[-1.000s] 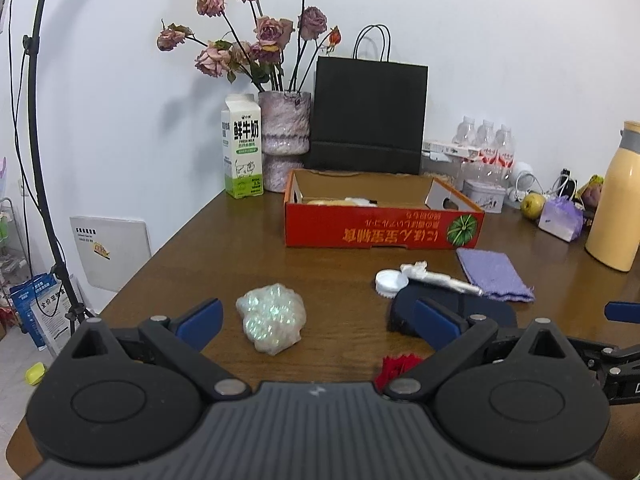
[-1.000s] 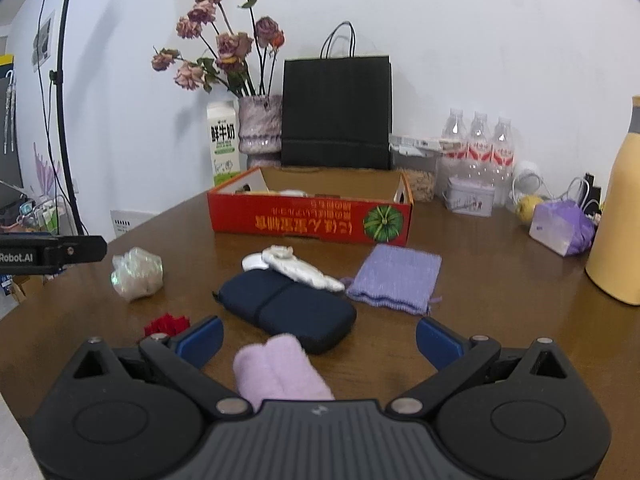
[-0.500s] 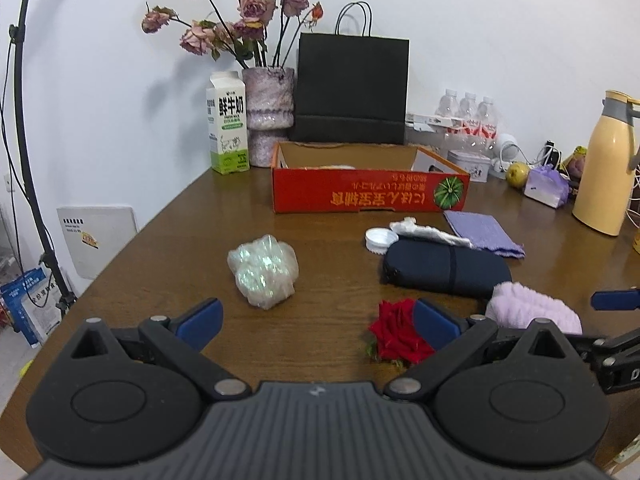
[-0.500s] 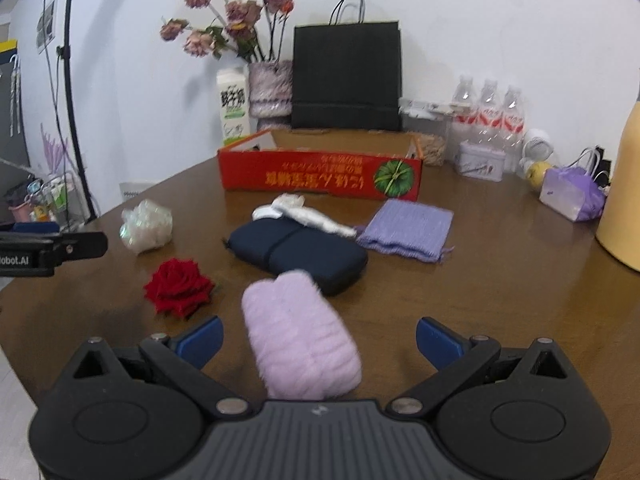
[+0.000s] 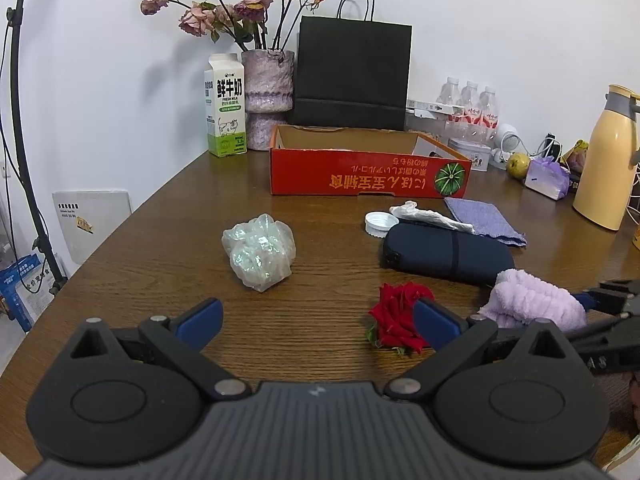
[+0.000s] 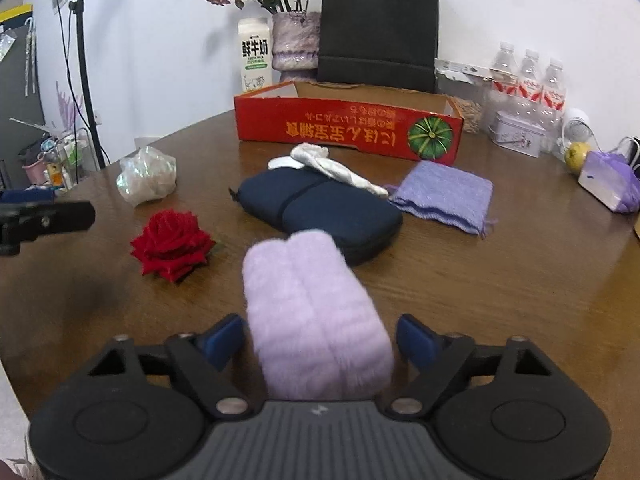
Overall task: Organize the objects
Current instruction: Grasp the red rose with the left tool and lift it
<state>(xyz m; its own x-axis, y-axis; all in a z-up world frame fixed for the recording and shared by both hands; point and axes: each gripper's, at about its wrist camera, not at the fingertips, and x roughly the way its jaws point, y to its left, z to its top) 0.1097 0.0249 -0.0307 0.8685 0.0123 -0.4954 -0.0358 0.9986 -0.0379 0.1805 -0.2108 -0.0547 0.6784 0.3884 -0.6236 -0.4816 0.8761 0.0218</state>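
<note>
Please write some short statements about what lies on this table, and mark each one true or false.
1. The rose lies on the table. True.
2. The fluffy roll sits between the fingers of the right gripper. True; its jaws are closing.
3. The left gripper holds the shiny wrap. False; it is open and empty, the wrap lies ahead.
4. The pouch is inside the red box. False; it lies on the table before the box.
5. The milk carton has fallen over. False; it stands upright.

Both wrist views look low and close across the wooden table [image 5: 320, 240] toward the wall; both share the red box [image 6: 348, 130].
</note>
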